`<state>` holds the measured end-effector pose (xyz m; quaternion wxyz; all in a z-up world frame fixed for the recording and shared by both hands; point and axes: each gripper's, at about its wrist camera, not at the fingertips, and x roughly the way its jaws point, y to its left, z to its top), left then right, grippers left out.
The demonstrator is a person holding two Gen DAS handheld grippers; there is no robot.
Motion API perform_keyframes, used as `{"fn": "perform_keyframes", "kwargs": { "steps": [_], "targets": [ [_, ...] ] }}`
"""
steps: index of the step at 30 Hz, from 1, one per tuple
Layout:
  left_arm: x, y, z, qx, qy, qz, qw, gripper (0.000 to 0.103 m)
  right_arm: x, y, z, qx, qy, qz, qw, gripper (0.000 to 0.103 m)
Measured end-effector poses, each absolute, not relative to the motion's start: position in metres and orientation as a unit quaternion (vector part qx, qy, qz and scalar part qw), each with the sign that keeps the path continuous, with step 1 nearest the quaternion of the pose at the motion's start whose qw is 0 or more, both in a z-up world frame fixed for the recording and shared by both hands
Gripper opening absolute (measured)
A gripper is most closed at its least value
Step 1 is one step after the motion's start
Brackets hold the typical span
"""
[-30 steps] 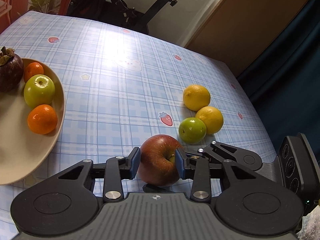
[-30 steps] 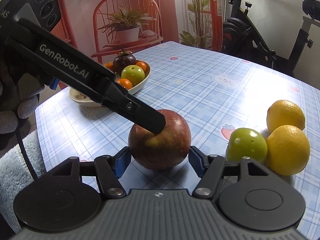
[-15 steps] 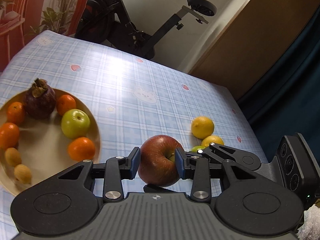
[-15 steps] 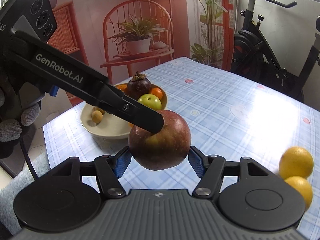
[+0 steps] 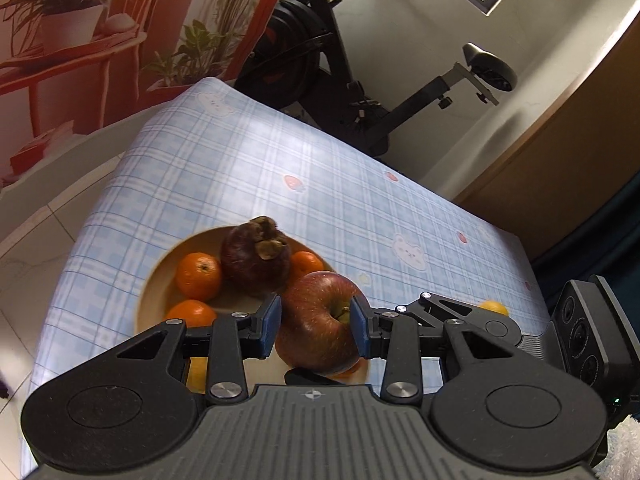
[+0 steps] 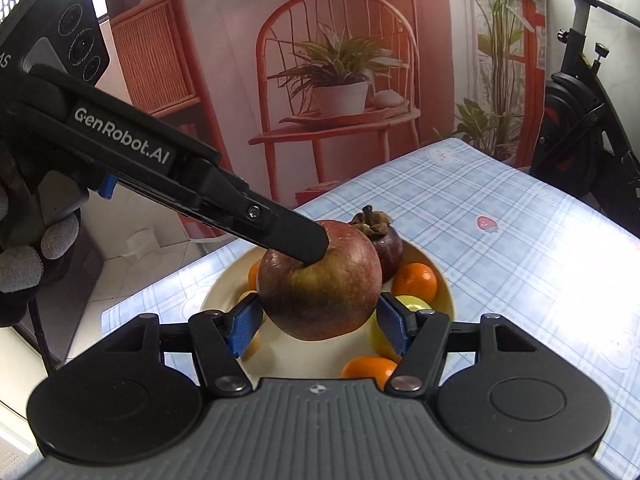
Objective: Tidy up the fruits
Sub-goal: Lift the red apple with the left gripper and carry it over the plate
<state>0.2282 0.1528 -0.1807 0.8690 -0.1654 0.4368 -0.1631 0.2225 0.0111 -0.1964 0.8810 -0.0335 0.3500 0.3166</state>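
Note:
A red apple (image 5: pixel 318 322) is held in the air over the cream bowl (image 5: pixel 176 252). My left gripper (image 5: pixel 315 328) is shut on it, blue pads pressing both sides. My right gripper (image 6: pixel 318 322) also closes on the same apple (image 6: pixel 320 294) from another side, pads touching its flanks. The bowl (image 6: pixel 440 276) holds a dark mangosteen (image 5: pixel 256 258), several oranges (image 5: pixel 199 276) and a green apple (image 6: pixel 404 308), partly hidden by the fingers. The left gripper's finger (image 6: pixel 280 232) lies across the apple's top in the right wrist view.
The table carries a blue checked cloth (image 5: pixel 320 184). A yellow lemon (image 5: pixel 494 307) lies at the right behind the right gripper's arm. An exercise bike (image 5: pixel 360 92) stands beyond the table's far edge. A gloved hand (image 6: pixel 28 256) holds the left gripper.
Both grippers lifted the apple off the table and carried it left over the bowl. The lemons and loose green apple have slid out of view to the right.

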Motion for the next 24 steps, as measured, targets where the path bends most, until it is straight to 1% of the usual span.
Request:
{"fn": "perform_keyframes", "kwargs": {
  "steps": [6,24],
  "targets": [
    [0.238,0.172,-0.196,-0.175,0.455,-0.158,0.859,0.040,0.237,0.025,-0.213,-0.049,0.374,0.318,0.869,0.065],
    [0.241,0.188,-0.207,-0.178,0.454,-0.123,0.865,0.040,0.241,0.057,-0.224,-0.110,0.367,0.321,0.866,0.066]
  ]
}}
